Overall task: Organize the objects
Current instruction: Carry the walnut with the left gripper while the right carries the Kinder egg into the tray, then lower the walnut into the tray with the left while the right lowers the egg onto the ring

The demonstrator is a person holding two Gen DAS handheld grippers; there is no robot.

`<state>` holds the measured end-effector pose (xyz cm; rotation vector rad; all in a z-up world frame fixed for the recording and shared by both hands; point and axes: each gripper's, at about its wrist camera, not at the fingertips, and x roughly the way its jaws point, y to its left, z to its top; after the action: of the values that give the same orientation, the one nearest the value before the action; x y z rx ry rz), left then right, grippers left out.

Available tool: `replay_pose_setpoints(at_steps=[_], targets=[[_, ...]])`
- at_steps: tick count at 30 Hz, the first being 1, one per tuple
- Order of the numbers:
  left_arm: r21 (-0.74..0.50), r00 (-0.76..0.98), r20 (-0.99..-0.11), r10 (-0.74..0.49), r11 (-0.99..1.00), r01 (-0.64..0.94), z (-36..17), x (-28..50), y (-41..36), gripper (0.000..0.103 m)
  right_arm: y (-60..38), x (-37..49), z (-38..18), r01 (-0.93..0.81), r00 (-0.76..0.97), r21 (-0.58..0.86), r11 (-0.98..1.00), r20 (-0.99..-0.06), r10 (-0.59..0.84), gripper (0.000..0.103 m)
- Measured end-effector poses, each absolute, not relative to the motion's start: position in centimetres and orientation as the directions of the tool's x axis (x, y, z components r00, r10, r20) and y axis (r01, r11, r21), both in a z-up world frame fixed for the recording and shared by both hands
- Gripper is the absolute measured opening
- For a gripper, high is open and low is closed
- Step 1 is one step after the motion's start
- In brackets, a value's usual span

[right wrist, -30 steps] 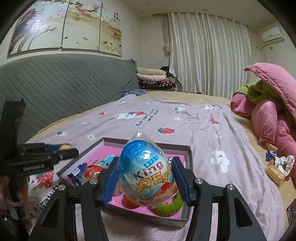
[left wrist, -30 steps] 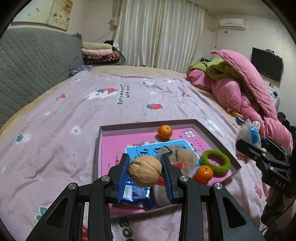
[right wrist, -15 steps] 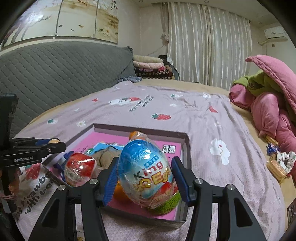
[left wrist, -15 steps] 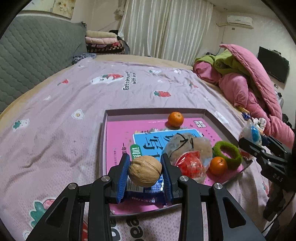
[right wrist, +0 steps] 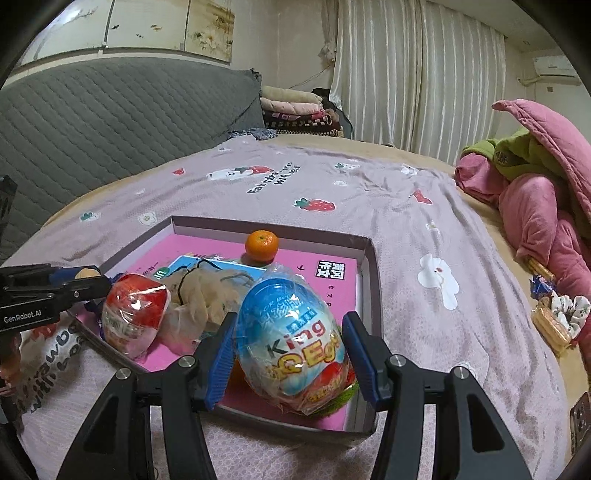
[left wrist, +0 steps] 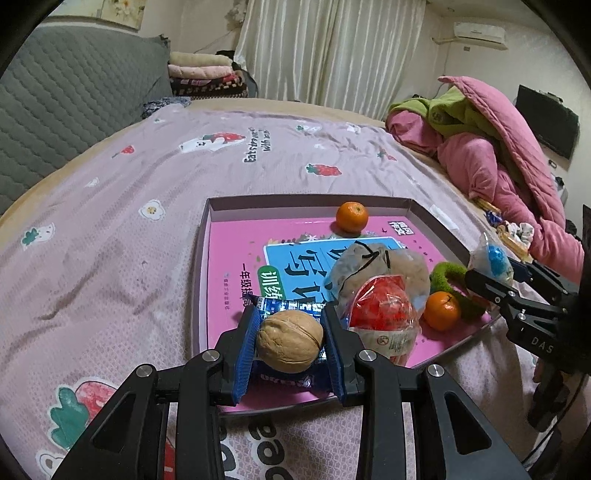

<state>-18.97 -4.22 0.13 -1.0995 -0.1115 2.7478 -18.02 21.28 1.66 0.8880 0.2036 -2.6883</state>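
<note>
walnut (left wrist: 289,341) clamped, blue wrapped egg (right wrist: 291,341) clamped

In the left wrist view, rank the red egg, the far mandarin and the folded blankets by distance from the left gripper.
From the left gripper:
1. Red egg, just right, in the tray.
2. Far mandarin, at the tray's back wall.
3. Folded blankets, beyond the bed.

Ahead of the jaws we see a bed (left wrist: 147,192) under a lilac sheet printed with strawberries. Beyond it hang pale curtains (left wrist: 332,51), with an air conditioner (left wrist: 478,32) high to their right. Left stands a grey quilted headboard (right wrist: 110,118); right lies a pink quilt (left wrist: 491,155).
</note>
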Motion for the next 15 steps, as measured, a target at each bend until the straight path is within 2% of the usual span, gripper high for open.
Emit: replay_pose_setpoints(at_steps=[15], targets=[[-0.12, -0.71, -0.682, 0.174, -0.985, -0.126, -0.5, -19.5, -3.7, 0.035, 21.4, -19.3, 0.5, 0.286, -0.751, -0.049, -0.957, -0.632, -0.192, 0.057]])
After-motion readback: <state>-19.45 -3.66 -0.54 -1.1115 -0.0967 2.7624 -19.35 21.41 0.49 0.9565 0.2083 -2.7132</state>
